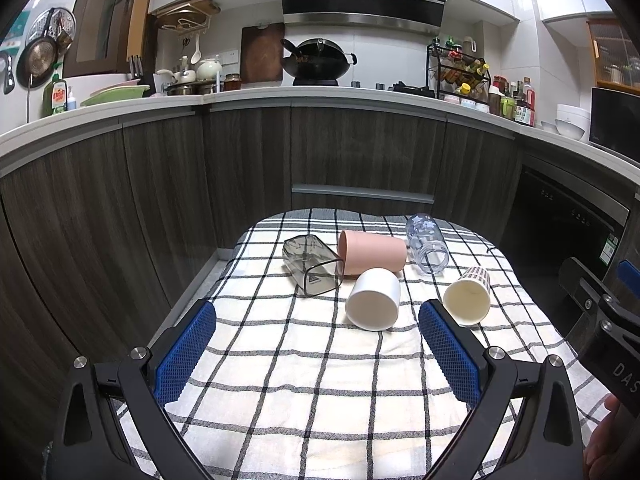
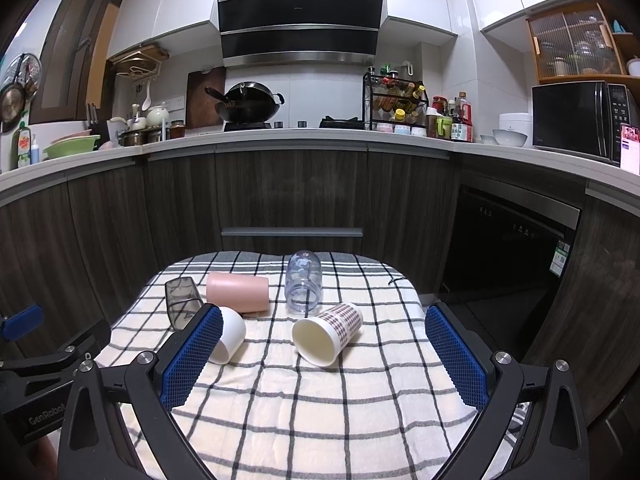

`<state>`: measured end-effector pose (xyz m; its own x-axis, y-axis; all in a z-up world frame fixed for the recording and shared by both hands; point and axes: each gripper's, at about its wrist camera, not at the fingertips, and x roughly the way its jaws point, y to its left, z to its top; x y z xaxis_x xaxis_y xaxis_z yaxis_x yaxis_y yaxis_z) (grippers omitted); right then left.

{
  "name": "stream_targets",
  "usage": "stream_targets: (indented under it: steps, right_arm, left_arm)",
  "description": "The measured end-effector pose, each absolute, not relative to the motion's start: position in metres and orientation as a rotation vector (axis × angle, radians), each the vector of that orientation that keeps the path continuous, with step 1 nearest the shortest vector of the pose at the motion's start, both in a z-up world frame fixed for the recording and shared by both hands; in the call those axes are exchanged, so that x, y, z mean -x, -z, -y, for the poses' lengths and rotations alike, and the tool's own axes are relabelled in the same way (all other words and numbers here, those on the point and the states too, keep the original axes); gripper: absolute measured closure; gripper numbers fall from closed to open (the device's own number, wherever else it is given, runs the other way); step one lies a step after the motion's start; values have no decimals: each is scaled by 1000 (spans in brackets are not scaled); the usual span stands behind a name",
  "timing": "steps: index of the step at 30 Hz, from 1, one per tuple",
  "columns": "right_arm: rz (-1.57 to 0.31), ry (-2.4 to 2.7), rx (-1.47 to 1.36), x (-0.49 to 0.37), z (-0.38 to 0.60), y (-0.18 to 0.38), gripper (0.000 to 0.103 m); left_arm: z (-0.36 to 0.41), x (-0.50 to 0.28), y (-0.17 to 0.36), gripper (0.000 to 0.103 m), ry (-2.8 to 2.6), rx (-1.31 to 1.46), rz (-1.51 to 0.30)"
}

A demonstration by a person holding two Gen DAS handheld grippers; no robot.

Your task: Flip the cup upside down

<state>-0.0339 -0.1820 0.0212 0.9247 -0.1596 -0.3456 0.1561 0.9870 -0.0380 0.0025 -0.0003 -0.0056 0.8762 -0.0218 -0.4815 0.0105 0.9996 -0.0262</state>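
Several cups lie on their sides on a checked cloth [image 1: 304,392] over a small table. A white cup [image 1: 374,300] [image 2: 230,334] lies in the middle with its mouth toward me. A plaid paper cup [image 1: 468,294] [image 2: 328,332] lies to its right. Behind are a smoky grey square cup [image 1: 312,266] [image 2: 182,300], a pink cup [image 1: 372,252] [image 2: 238,292] and a clear plastic cup [image 1: 426,246] [image 2: 303,282]. My left gripper [image 1: 318,316] is open and empty, short of the white cup. My right gripper [image 2: 324,322] is open and empty, framing the plaid cup from the near side.
Dark wood cabinets [image 2: 292,196] and a kitchen counter [image 2: 256,138] stand behind the table. A dishwasher front [image 2: 504,256] is at the right. The right gripper's body shows at the left wrist view's right edge [image 1: 604,312]; the left gripper's body shows at the right wrist view's left edge [image 2: 36,360].
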Motion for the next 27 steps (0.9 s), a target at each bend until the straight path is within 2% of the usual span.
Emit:
stream_targets:
  steps: [27]
  right_arm:
    - [-357,162,9,31,182,-17,1]
  left_arm:
    - [-1,-2,5,0,17,28,-501]
